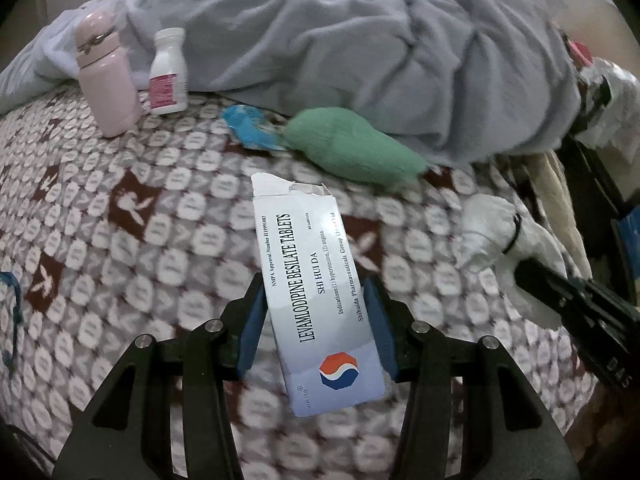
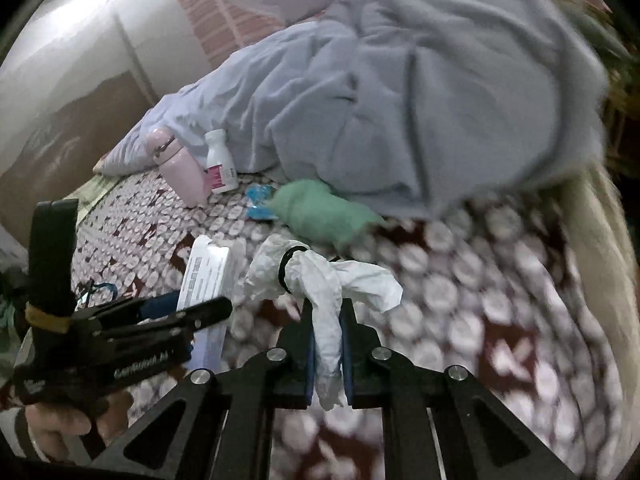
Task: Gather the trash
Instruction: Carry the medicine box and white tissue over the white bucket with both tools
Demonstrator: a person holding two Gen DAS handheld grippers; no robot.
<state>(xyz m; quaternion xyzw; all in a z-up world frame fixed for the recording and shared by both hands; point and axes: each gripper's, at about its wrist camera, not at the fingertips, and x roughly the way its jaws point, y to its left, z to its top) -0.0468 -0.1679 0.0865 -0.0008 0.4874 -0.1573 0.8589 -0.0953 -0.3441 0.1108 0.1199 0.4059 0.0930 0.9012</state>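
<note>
Two pieces of trash are already held, one in each gripper, and both grips look fallible. Nearest, the left gripper (image 1: 316,320) has its jaws clamped across the width of the torn tablet box (image 1: 316,280), which sticks out well ahead of the pads at a slight tilt; being hollow card with one end ripped open, it could buckle or pivot between the pads if the hand swings quickly. The right gripper (image 2: 328,344) has its jaws pressed together on one loose tail of the crumpled white tissue wad (image 2: 316,276), whose banded bulk hangs out beyond the fingertips; thin paper pinched by a strip may tear or slide free under its own swing. Just beyond both sets of jaws lie a green cloth (image 1: 352,148) and a blue wrapper (image 1: 250,126) on the patterned bedspread (image 1: 120,240), and farther still stand a pink flask (image 1: 106,76) and a white pill bottle (image 1: 170,76) against the grey blanket (image 1: 360,40); a careless sweep could topple those two. No bin shows in either view.
</note>
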